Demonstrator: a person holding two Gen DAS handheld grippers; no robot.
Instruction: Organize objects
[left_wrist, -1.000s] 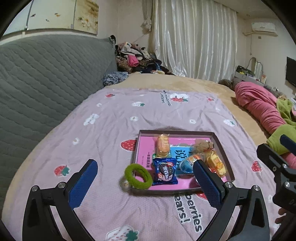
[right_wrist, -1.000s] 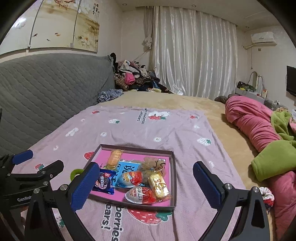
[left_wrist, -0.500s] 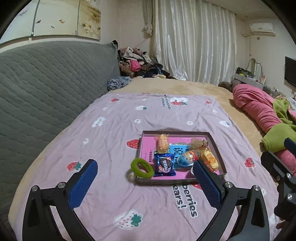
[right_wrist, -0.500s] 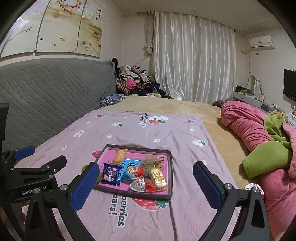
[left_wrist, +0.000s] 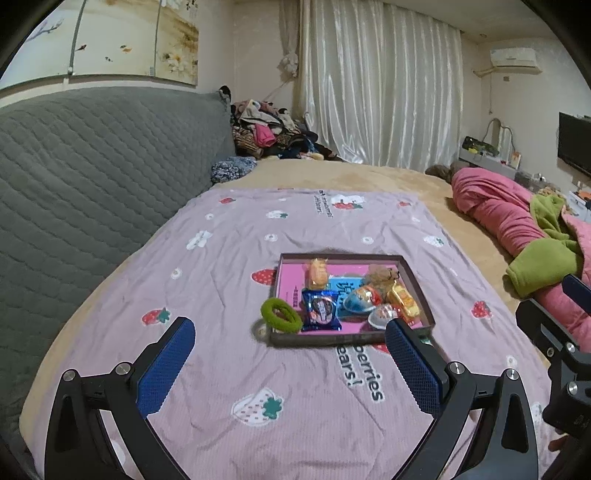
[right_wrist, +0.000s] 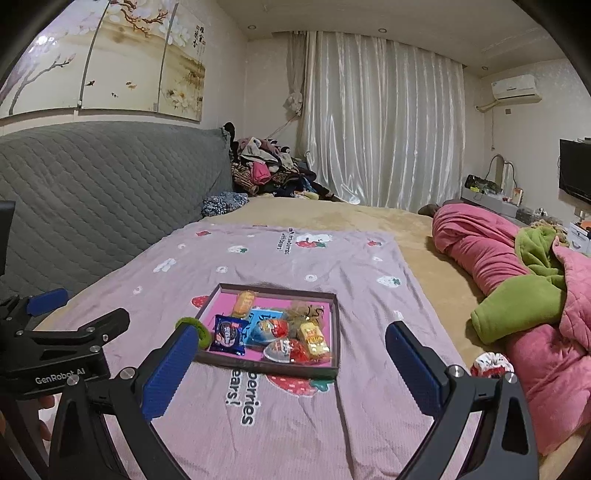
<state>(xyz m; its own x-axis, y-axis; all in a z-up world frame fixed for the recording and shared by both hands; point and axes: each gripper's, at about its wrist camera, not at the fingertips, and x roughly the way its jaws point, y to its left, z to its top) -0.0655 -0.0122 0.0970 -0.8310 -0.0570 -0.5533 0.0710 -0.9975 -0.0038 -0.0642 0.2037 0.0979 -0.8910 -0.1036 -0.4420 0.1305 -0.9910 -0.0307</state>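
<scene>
A dark-rimmed tray with a pink floor (left_wrist: 413, 280) (right_wrist: 334, 314) lies on a lilac strawberry blanket (left_wrist: 240, 258) (right_wrist: 295, 424). It holds several wrapped snacks, among them a blue biscuit packet (left_wrist: 320, 309) (right_wrist: 229, 334) and a gold packet (left_wrist: 402, 301) (right_wrist: 314, 338). A green hair tie (left_wrist: 279, 314) (right_wrist: 195, 326) rests over the tray's near left corner. My left gripper (left_wrist: 291, 369) is open and empty, well short of the tray. My right gripper (right_wrist: 291, 369) is open and empty, also short of the tray.
A grey quilted headboard (left_wrist: 92, 177) runs along the left. Pink and green bedding (right_wrist: 524, 295) is heaped on the right, with a red and white scrunchie (right_wrist: 493, 363) beside it. Clothes (left_wrist: 269, 133) are piled at the far end before white curtains.
Both grippers have pulled back and risen from the tray, which now looks smaller and farther off. Both stayed open and empty. The objects have not moved.
</scene>
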